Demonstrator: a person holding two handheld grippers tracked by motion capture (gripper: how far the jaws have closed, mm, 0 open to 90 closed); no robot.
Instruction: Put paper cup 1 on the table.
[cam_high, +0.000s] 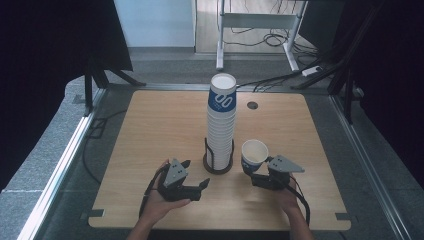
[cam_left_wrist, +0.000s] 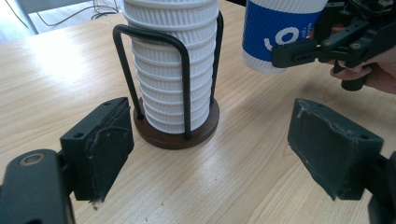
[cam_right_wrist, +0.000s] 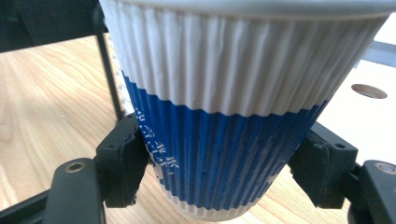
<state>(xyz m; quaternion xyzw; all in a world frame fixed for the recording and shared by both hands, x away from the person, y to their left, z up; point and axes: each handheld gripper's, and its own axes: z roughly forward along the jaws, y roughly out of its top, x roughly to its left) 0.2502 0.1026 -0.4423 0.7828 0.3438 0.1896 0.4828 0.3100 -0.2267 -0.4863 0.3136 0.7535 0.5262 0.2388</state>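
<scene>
The right tongs (cam_high: 261, 176) were clamped on a cup (cam_high: 254, 156), one black pad pressed against each side of its blue lower band, as the right gripper view showed. The cup (cam_right_wrist: 233, 116) stood upright, white and ribbed above, blue below, with its open mouth facing up. In the left gripper view its base hung just above the surface (cam_high: 150, 130), not touching the wood. It sat just to the right of the stack (cam_high: 220, 120), near but apart from it.

The stack, a tall column of nested cups, rose from a holder (cam_left_wrist: 177, 126) with a round brown base and black wire uprights, standing near the middle of the surface.

The left tongs (cam_left_wrist: 210, 149) were spread wide with nothing between them, low over the surface and pointed at the foot of the holder, short of touching it. In the high view the left tongs (cam_high: 195, 176) lay just left of the holder.
</scene>
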